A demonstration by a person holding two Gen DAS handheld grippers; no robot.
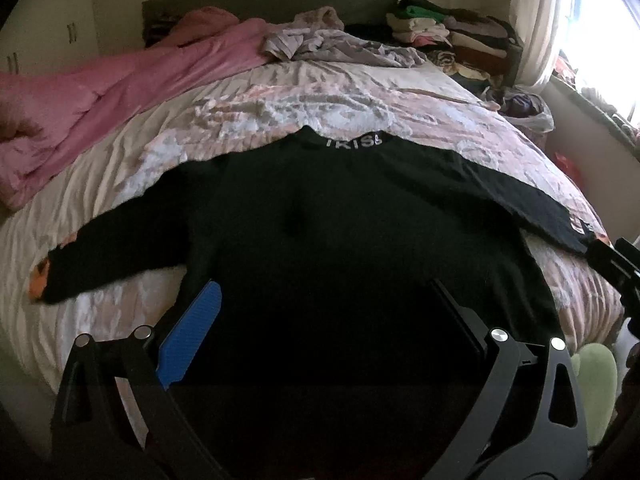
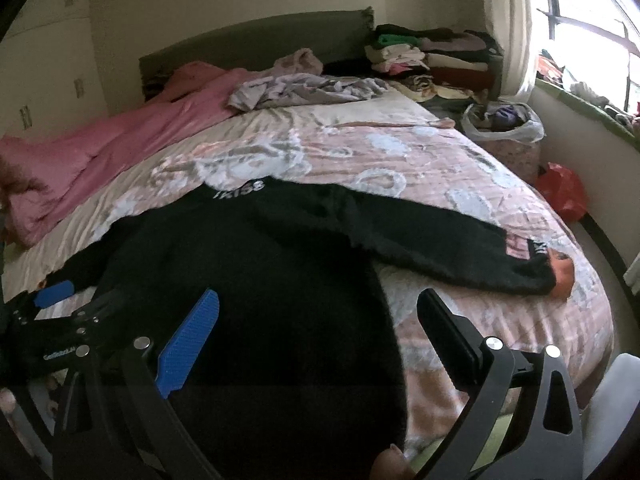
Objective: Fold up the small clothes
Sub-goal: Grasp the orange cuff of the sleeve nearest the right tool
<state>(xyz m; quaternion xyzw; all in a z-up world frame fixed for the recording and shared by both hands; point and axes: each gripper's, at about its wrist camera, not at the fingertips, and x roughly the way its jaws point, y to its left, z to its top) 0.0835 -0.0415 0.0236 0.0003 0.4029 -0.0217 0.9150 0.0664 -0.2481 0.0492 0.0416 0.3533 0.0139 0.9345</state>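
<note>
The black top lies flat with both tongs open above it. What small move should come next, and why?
Probably lower the right tongs toward the right sleeve to fold it inward: the top lies spread flat, sleeves out, and both the right and the left tongs are open, holding nothing.

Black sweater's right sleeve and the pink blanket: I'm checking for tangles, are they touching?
Apart. The right wrist view shows the sleeve lying toward the bed's window side, with wide floral bedspread between it and the pink blanket.
</note>
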